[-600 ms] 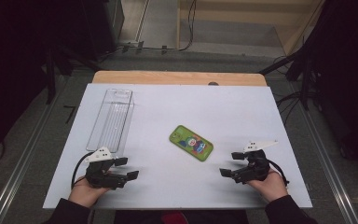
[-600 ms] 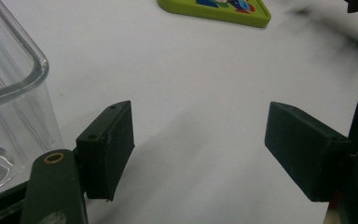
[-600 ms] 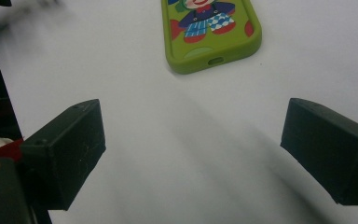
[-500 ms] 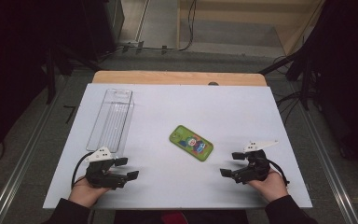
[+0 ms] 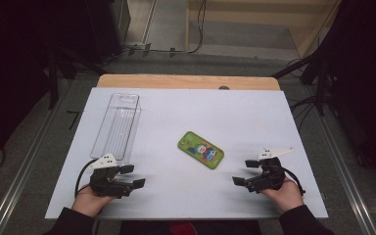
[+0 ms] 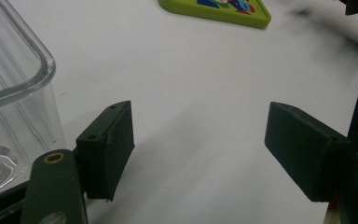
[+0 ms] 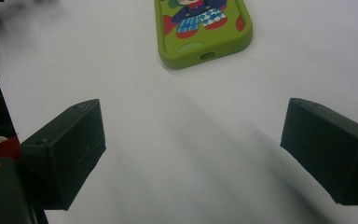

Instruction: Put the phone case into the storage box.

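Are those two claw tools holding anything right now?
No. The left gripper and the right gripper are both open over bare table, short of the green phone case.

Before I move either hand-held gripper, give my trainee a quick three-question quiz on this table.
1. True or false: the left hand-held gripper holds the green phone case.
2. Which lies nearer the clear plastic container: (a) left hand-held gripper, (b) right hand-held gripper?
3. What picture is on the phone case?

Key: 1 false, both sets of jaws are open and empty. 2 a. 3 a cartoon figure.
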Available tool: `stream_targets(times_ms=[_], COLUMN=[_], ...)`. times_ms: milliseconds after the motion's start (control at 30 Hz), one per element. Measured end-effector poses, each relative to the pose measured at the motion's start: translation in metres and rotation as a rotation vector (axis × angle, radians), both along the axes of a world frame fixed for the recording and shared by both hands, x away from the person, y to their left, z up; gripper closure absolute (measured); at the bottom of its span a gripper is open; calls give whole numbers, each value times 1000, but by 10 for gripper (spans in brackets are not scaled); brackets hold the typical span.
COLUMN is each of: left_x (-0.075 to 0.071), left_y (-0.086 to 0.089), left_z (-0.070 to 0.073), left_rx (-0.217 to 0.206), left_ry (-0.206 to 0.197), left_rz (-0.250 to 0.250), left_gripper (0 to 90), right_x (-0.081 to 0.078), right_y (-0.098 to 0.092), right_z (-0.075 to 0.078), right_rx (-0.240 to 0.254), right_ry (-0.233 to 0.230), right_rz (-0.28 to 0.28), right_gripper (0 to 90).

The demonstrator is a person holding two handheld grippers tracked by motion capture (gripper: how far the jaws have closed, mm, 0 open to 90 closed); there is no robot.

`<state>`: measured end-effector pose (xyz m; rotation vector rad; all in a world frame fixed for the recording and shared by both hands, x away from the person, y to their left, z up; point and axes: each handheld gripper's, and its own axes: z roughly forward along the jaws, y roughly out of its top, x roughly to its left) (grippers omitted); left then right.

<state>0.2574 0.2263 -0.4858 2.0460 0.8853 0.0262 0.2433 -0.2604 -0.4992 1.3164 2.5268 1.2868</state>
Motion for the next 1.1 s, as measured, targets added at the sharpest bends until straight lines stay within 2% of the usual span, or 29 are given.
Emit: stream_targets(times_ms=[300, 400, 1100], left_x=[1, 0, 1], left_y=[0, 0, 0], left_z=[0, 0, 0], left_rx=[-2, -9, -17], left_ry=[-2, -14, -10], left_rz=[-3, -11, -21], left_gripper=[243, 246, 246], right_x=[0, 1, 0], right_y=[0, -1, -2], right_z=[0, -1, -1], right_rx=[1, 0, 8], right_ry=[1, 4, 11], right_rz=[0, 0, 7], right_gripper=[48, 48, 49])
